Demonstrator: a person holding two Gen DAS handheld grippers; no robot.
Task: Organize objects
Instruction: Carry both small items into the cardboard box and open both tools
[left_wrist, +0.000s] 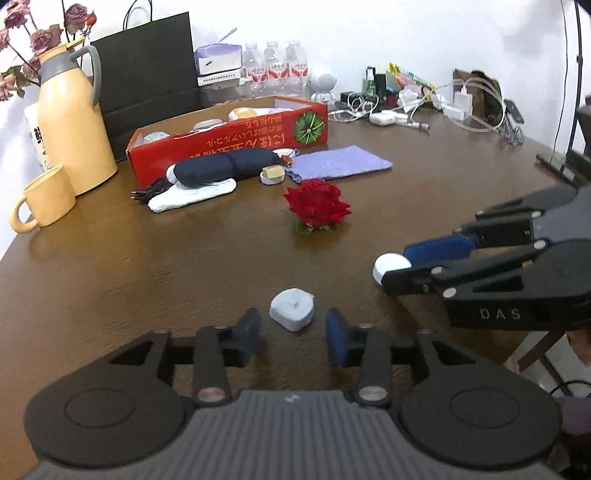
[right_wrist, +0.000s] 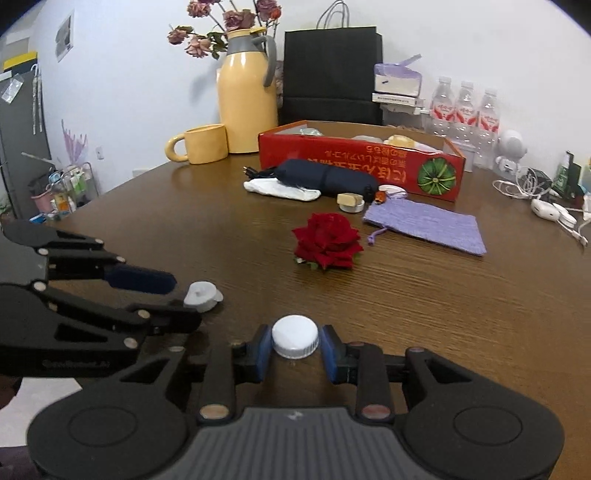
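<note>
A small pale grey-blue lid (left_wrist: 291, 308) lies on the brown wooden table (left_wrist: 147, 266), between the tips of my left gripper (left_wrist: 291, 328). The blue pads stand apart from it on both sides, so the jaws are open. In the right wrist view the same lid (right_wrist: 201, 295) sits at the left gripper's (right_wrist: 186, 301) tips. My right gripper (right_wrist: 295, 349) is shut on a round white bottle cap (right_wrist: 295, 336), with both pads pressing its ribbed rim just above the table. The left wrist view shows that cap (left_wrist: 391, 267) in the right gripper (left_wrist: 395, 267) at the right.
Mid-table lie a red rose (left_wrist: 317, 203) and a purple pouch (left_wrist: 340, 162). Behind them stand a red cardboard box (left_wrist: 229, 147) holding items, a dark blue case (left_wrist: 225, 166) on a white cloth, and a small jar (left_wrist: 272, 174). A yellow jug (left_wrist: 74, 125) and mug (left_wrist: 44, 201) stand left; cables (left_wrist: 406, 110) clutter the back right.
</note>
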